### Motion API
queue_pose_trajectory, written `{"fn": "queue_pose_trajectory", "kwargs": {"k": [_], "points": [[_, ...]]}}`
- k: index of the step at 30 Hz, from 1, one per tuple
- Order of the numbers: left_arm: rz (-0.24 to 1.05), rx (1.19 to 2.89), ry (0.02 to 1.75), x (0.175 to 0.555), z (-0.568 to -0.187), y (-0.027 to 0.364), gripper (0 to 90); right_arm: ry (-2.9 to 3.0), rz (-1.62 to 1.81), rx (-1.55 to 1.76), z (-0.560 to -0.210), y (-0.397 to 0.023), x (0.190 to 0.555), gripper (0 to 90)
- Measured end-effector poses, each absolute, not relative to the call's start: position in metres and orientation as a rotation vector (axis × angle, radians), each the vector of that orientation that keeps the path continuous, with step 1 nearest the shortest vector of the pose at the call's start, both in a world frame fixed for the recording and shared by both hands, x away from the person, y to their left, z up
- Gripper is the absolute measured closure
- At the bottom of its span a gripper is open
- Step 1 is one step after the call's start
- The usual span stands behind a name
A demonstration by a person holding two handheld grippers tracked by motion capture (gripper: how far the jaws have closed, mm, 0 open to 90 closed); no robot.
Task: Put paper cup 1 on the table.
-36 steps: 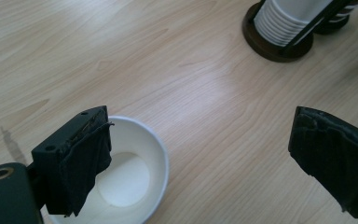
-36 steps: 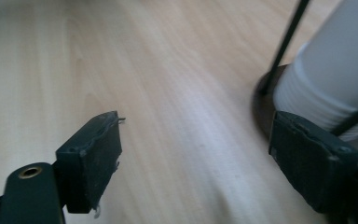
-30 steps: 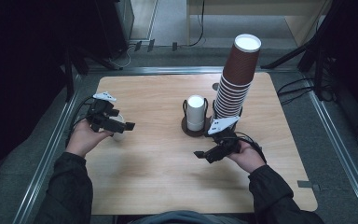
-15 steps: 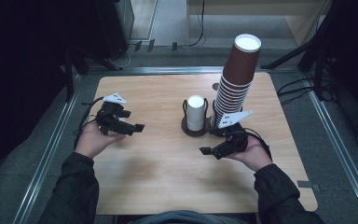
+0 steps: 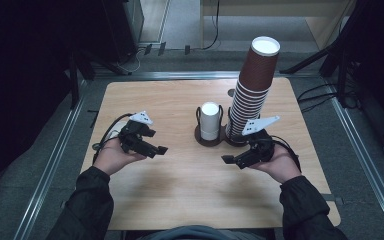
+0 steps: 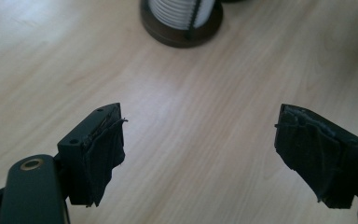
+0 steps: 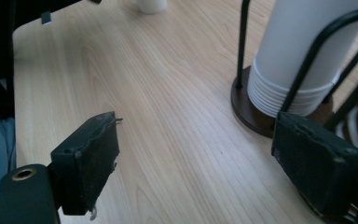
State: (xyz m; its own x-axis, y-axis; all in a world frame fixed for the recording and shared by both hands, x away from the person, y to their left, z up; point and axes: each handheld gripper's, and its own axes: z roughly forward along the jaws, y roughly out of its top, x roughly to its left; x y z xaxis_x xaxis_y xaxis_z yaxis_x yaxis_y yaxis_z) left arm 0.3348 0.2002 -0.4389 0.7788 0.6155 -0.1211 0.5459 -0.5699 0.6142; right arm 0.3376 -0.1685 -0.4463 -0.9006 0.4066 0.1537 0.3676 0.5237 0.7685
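Note:
A short stack of white cups (image 5: 210,121) stands upside down in a dark wire holder (image 5: 200,137) at the table's middle. Right beside it rises a tall stack of brown cups (image 5: 252,87) with a white top. My left gripper (image 5: 156,149) hovers left of the holder, open, nothing between its pads (image 6: 103,151), pointing toward the white cups (image 6: 181,10). My right gripper (image 5: 229,160) is held just in front of the brown stack, open and empty. Its view has the white cups (image 7: 303,60) and the holder's base (image 7: 251,112) close at the right.
The wooden table (image 5: 180,195) has a small round hole (image 5: 231,93) near the back. Metal rails (image 5: 50,165) run along both sides. Cables (image 5: 320,90) lie on the floor at the right. A small white object (image 7: 151,5) stands at the far end in the right gripper view.
Both hands have come inward and nearer to me. The left gripper moved right toward the holder; the right gripper slid right and down, clear of the brown stack's base.

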Motion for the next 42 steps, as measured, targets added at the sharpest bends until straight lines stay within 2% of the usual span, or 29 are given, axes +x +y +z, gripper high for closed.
{"fn": "queue_pose_trajectory", "kwargs": {"k": [3, 18, 42], "points": [[0.116, 2.325, 0.84, 0.333, -0.443, 0.195, 15.8, 2.696, 1.346, 0.714, -0.444, -0.174, 0.338, 18.4], [0.094, 2.35, 0.765, 0.326, -0.45, 0.178, 15.9, 2.665, 1.332, 0.744, -0.416, -0.197, 0.339, 19.9], [0.018, 2.329, 0.696, 0.322, -0.45, 0.169, 15.2, 2.6, 1.22, 0.778, -0.306, -0.249, 0.37, 18.6]]}}
